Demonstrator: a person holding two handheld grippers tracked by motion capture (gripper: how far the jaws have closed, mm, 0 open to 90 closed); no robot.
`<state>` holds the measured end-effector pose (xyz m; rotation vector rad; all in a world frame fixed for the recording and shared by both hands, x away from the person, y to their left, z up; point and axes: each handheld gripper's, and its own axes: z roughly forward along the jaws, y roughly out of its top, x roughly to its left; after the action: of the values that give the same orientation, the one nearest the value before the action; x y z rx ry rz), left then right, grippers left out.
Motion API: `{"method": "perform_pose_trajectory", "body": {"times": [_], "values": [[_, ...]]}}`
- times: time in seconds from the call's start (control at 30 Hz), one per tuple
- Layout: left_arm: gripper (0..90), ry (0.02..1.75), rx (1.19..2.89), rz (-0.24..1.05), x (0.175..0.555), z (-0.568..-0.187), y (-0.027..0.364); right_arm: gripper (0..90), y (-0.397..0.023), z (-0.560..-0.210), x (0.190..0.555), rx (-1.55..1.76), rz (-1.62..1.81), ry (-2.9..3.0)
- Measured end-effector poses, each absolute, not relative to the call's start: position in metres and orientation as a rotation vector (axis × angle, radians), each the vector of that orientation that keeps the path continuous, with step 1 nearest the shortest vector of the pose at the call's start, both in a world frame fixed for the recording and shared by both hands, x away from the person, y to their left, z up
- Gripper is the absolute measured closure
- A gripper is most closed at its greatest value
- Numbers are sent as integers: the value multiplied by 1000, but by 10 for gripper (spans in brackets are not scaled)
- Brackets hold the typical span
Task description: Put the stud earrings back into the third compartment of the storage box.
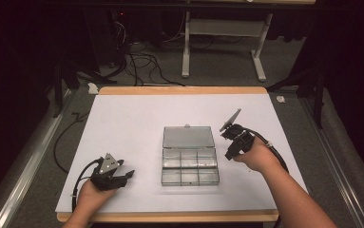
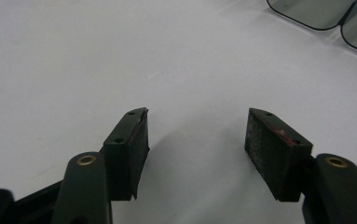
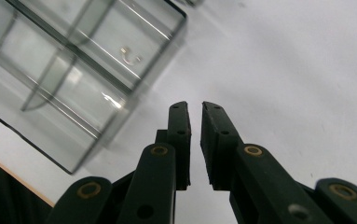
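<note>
High view, table: white sheet over a wood-edged table, seen from my side.
High view, organizer box: clear plastic organizer box at mid-table, a little right of centre, lid laid open toward the far side, divided tray toward me.
High view, left gripper: my left gripper low over the near left of the sheet, jaws pointing right toward the box, well apart from it.
High view, right gripper: my right gripper just beside the box's right edge, pointing down toward me; I cannot tell whether it touches the box.
Left gripper view, jaws: mine stand parted, bare white sheet between the pads, nothing held.
Left gripper view, box: two rounded clear corners at the far right.
Right gripper view, jaws: mine stand nearly together, a thin slit between them, nothing in it.
Right gripper view, box: compartments to the left of my jaws, close by, walls see-through; a small metal bit lies in one compartment.
</note>
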<state>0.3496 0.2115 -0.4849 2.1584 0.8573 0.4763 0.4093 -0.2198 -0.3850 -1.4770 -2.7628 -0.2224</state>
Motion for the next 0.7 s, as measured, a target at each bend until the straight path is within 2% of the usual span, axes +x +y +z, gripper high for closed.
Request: {"method": "perform_pose_trajectory", "body": {"times": [0.7], "values": [[398, 856, 2159, 480, 349, -485, 211, 796, -274, -410, 385, -1630, -138, -2704]]}}
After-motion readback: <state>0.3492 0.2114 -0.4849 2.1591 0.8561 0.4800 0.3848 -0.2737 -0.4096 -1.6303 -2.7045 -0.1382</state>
